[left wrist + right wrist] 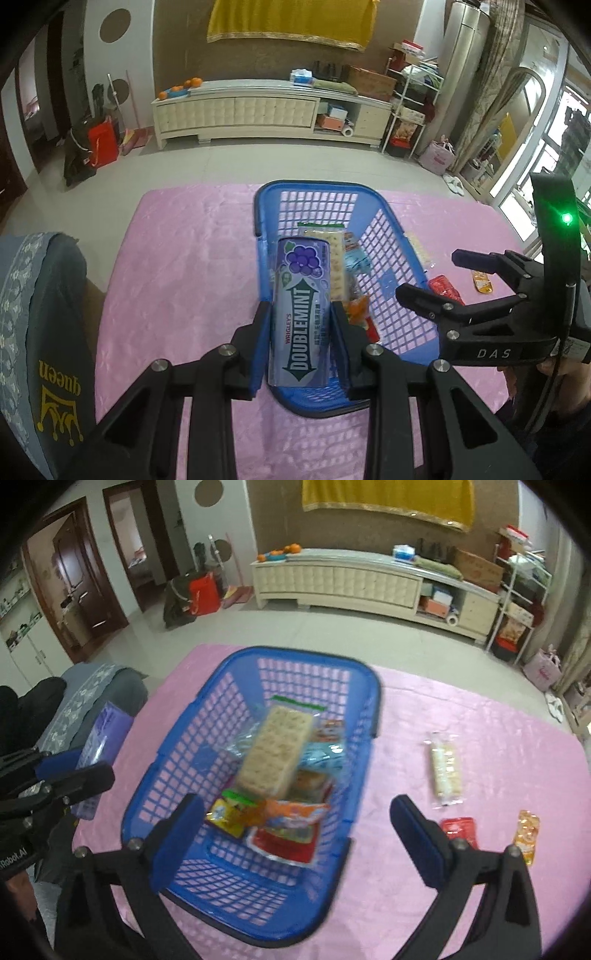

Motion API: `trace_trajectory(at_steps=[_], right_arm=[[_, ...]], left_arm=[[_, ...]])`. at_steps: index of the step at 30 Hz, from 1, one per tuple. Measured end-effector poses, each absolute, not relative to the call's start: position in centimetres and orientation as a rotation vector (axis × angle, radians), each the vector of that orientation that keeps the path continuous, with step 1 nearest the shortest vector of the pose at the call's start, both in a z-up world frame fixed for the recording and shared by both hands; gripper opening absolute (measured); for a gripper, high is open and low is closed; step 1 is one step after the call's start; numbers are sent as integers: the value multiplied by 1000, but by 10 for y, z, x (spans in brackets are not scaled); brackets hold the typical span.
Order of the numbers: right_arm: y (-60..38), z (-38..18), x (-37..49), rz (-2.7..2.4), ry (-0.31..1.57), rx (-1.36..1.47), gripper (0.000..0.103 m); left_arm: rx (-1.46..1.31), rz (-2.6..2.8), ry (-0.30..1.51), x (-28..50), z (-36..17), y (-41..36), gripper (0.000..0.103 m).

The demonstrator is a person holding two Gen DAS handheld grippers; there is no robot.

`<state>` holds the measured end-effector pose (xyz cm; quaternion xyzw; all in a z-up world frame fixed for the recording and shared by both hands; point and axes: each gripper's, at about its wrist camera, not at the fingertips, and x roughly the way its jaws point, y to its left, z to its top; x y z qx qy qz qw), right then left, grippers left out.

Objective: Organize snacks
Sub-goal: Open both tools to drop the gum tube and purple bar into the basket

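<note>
My left gripper [300, 314] is shut on a purple Doublemint gum pack [301, 306] and holds it above the near left part of the blue basket [391, 236]. The pack also shows in the right wrist view [98, 746], left of the basket [221, 672]. The basket holds a cracker pack [275, 746] and several small snack packets. My right gripper [295, 812] is open and empty over the basket's near right side; it also shows in the left wrist view [428, 273].
On the pink tablecloth [480, 738] right of the basket lie a long wafer pack [445, 770], a red packet [460, 830] and an orange packet [528, 836]. A grey chair back [40, 332] stands at the table's left side.
</note>
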<state>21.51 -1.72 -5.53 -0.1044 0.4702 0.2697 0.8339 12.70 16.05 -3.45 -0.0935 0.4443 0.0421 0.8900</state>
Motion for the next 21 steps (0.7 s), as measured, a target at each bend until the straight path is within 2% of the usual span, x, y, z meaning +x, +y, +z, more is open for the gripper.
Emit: trace_trajectory(at_steps=[21], right_arm=[[-23, -84, 300, 543, 1026, -236, 102]], left_arm=[[-149, 57, 1021, 227, -76, 157, 29]])
